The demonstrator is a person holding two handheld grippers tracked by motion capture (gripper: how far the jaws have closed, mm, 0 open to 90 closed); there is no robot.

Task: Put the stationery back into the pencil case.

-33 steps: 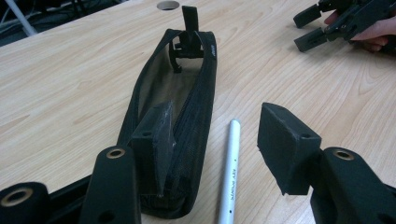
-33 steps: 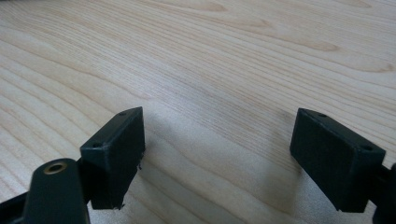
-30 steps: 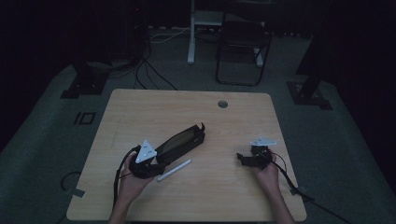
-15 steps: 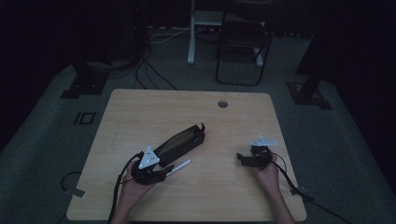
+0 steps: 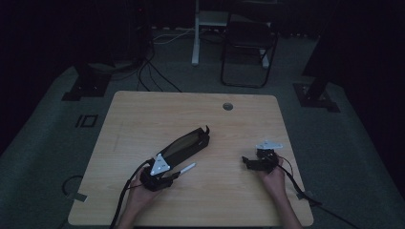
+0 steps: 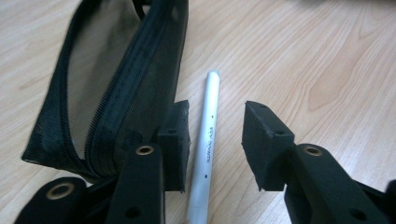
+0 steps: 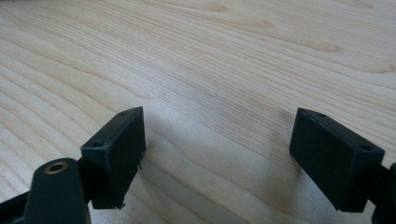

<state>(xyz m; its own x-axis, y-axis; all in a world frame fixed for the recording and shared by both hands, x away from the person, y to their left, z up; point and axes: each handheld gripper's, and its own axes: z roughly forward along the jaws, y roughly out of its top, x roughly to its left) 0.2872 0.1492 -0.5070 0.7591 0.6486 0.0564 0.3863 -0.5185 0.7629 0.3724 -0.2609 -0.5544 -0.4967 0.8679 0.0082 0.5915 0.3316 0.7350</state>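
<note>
The pen [image 6: 206,140] lies flat on the table [image 5: 143,119] near the left front, just right of the pouch [image 6: 112,88], and the step in hand looks like the pick-up: the left gripper [image 6: 215,135] has come down over it and its jaws have just been closing, with the pen between them but a clear gap on its right side, so they are not yet clamped. The left pad seems to sit almost against the barrel. The next move probably calls for finishing the squeeze square across the barrel, since a thin round pen can roll or slip. It is a slim white cylinder, smooth, with small print along it. The pouch is long, black mesh fabric, its zip open. The right gripper [image 7: 217,154] rests farther right with jaws wide apart above bare pale wood-grain.
</note>
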